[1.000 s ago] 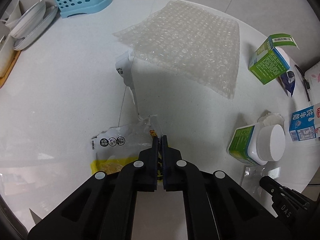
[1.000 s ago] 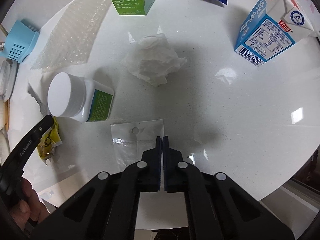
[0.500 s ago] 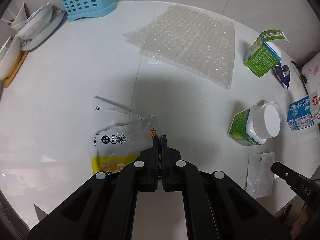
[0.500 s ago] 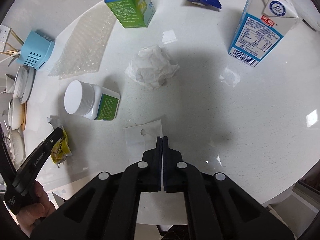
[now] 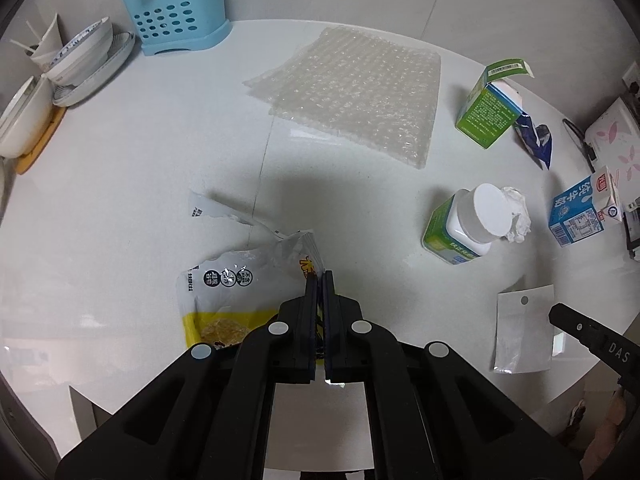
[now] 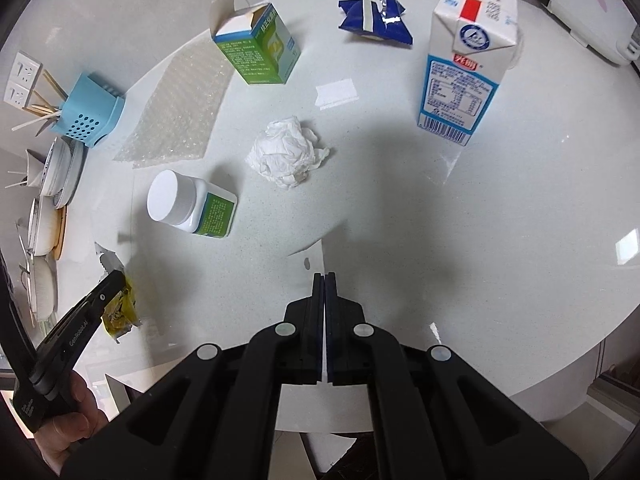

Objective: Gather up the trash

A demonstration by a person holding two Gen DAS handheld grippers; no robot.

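Now left hand-held gripper [image 5: 319, 276] clamped shut on a crinkly snack wrapper [image 5: 240, 284], clear film with yellow band, torn top, held up off the white speckled surface [image 5: 132, 168]. Right hand-held gripper [image 6: 324, 278] pinched shut on a flat clear plastic bag [image 5: 522, 328] with punched hole, also held up off the surface. Both point steeply down. On the surface: bottle [image 6: 192, 204], white cap, green label, on its side; crumpled tissue [image 6: 288, 152]; bubble wrap [image 5: 352, 88]; open green box [image 6: 256, 52]; blue-white milk carton [image 6: 468, 56]; blue foil wrapper [image 6: 374, 16]. "DAS" printed on right tool, "GenRobot.AI" on left.
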